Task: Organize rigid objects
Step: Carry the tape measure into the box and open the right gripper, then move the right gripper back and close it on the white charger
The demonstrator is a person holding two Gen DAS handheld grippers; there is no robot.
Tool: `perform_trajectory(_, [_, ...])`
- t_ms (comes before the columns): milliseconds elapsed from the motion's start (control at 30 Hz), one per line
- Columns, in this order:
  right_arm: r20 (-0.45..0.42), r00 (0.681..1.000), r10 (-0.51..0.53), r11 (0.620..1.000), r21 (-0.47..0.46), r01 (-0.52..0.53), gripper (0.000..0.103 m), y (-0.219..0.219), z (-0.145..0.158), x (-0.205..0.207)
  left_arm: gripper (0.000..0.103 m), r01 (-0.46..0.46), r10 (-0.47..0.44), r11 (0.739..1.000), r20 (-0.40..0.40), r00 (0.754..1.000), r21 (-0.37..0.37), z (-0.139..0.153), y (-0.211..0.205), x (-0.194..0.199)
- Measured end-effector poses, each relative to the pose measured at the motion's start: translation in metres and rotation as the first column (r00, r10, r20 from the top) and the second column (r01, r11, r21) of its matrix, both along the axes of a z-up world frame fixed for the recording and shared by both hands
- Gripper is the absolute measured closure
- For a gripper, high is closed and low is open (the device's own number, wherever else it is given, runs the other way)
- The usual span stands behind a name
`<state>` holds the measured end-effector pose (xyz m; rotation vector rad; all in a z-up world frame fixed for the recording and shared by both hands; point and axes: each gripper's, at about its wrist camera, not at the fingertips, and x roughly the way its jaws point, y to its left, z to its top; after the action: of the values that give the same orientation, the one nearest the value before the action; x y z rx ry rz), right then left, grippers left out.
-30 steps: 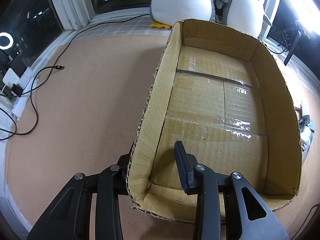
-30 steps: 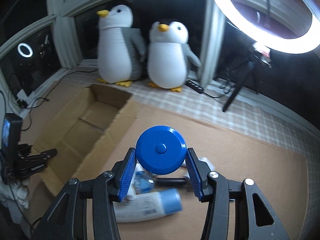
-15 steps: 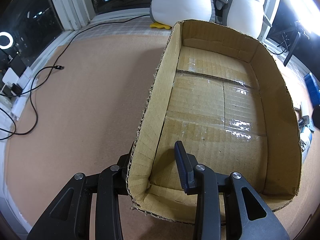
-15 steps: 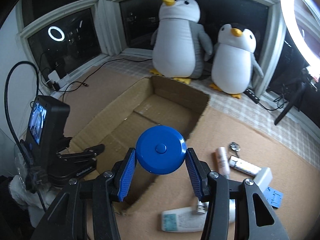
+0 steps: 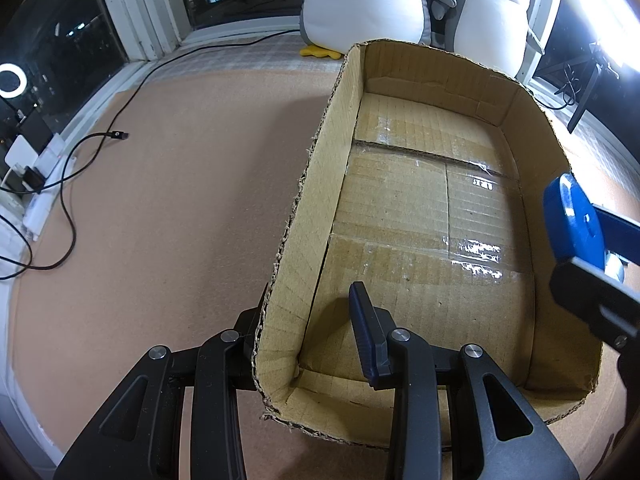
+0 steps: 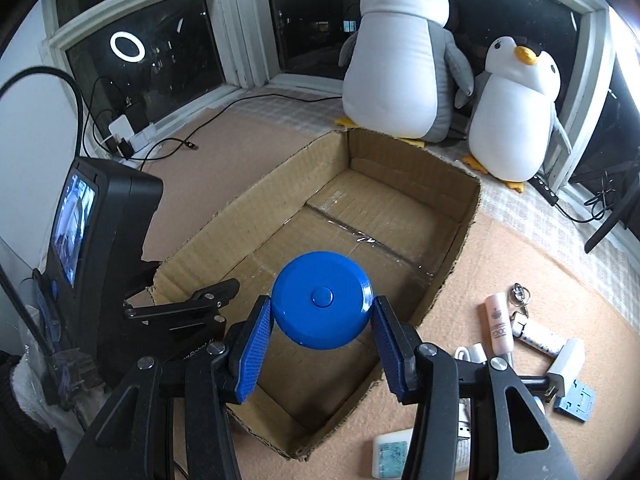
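1. My right tongs (image 6: 322, 342) are clamped on the blue round tape measure (image 6: 321, 305), one blue pad on each side of its rim, and it hangs in the lower middle of the right wrist view, above the near end of the cardboard box (image 6: 460, 236).

2. My left tongs (image 5: 312, 334) straddle the box's near left corner: one finger is outside the wall, the other inside. Whether they pinch the wall (image 5: 308, 216) or merely sit around it, I cannot tell.

3. In the left wrist view the tape measure (image 5: 570, 220) shows at the right edge, just above the box's right wall.

4. Risk, as I judge it: the pads hold only a curved, smooth rim, so a tilt or a bump could let the disc slip and roll off.

5. Another risk: lowering too close to the right wall could catch its ragged edge and shove the box.

6. The box floor (image 6: 360, 216) is bare, so there is plenty of open room toward the far end.

7. The loose bits at lower right of the right wrist view, a small tube (image 6: 498, 328) and a white plug (image 6: 568, 362) among them, lie outside the box and well clear of my path.
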<state>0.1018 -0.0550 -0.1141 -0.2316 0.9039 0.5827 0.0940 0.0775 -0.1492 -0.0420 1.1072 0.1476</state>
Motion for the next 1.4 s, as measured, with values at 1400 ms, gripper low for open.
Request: perform_trajectory(1400, [-0.059,0.907,-0.417,0.905,0.065,0.420,0.033,-0.191,0.006,0.023,0.069,0.002,-0.002,1.000,0.001,1.000,-0.001,0.001,0.002,-0.001])
